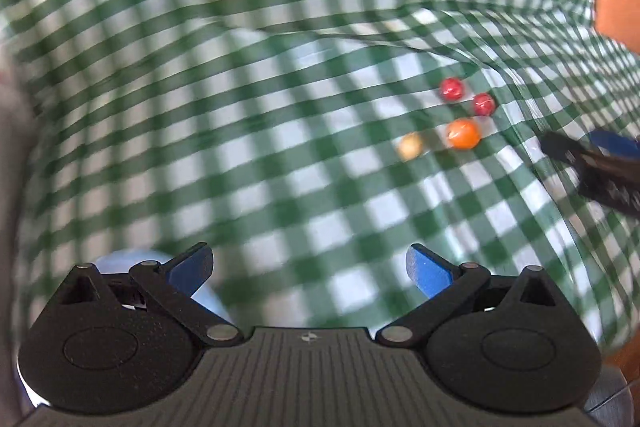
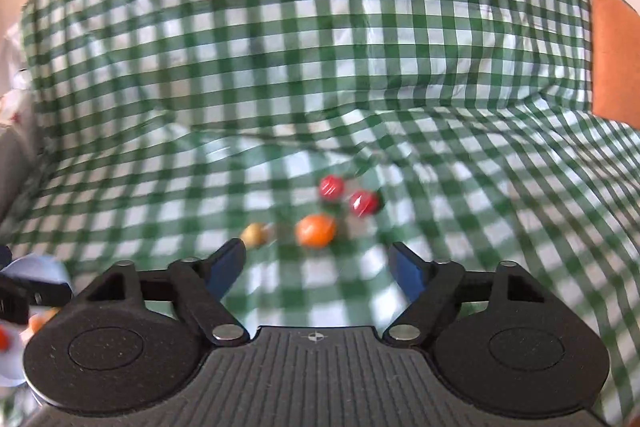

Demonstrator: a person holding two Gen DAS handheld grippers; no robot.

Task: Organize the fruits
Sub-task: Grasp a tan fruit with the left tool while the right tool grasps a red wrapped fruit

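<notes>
Four small fruits were clustered on the green-checked cloth. The orange fruit lay just ahead of the right gripper, whose jaws stood apart and empty. The left gripper, likewise open and empty, was farther off.

Rumpled green-checked cloth, orange panel beside it

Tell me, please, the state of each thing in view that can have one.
left gripper: open, empty.
right gripper: open, empty.
orange fruit: loose on the cloth.
two red fruits: loose, side by side.
pale fruit: loose, apart from the orange one.
checked cloth: spread, wrinkled.
</notes>
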